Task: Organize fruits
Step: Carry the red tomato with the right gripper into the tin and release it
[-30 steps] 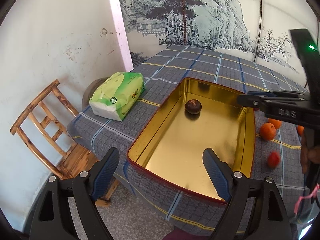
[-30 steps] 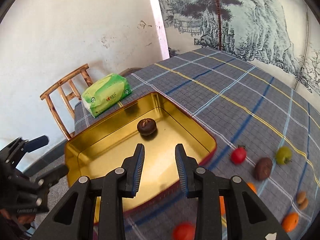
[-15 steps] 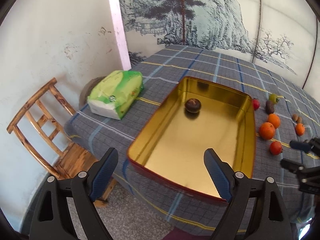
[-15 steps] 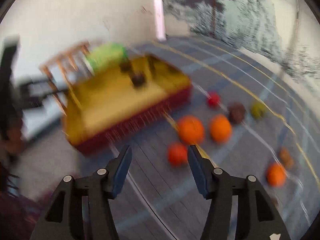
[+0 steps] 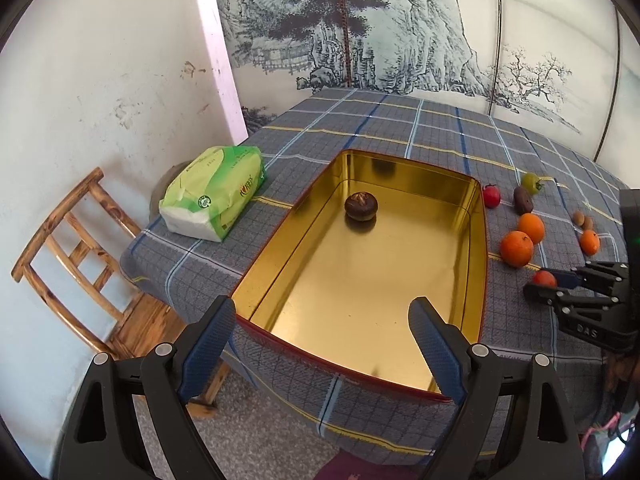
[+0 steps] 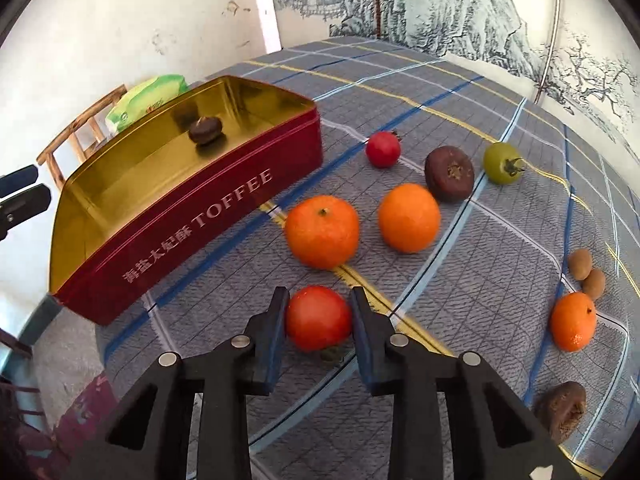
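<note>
A red "TOFFEE" tin [image 6: 200, 220] with a gold inside [image 5: 482, 240] stands on the checked tablecloth, and one dark brown fruit [image 5: 361, 205] lies in it. Right of the tin lie loose fruits: two oranges [image 6: 322, 231] [image 6: 409, 217], a small red tomato [image 6: 383, 149], a brown fruit [image 6: 449, 174] and a green tomato [image 6: 502, 162]. My right gripper [image 6: 319, 296] is shut on a red tomato [image 6: 318, 318] that rests on the cloth, a pad on each side. My left gripper [image 5: 320, 312] hangs open over the tin's near end, holding nothing.
A green tissue pack [image 5: 214, 196] lies left of the tin, near the table's edge. A wooden chair [image 5: 76, 248] stands below that corner by the wall. At the far right lie a small orange [image 6: 573, 321], two small brown fruits [image 6: 580, 264] and another brown fruit [image 6: 560, 408].
My right gripper left the space above the tin, swung right and down to the loose fruits, opened, then shut around the red tomato. The left gripper has stayed put.
</note>
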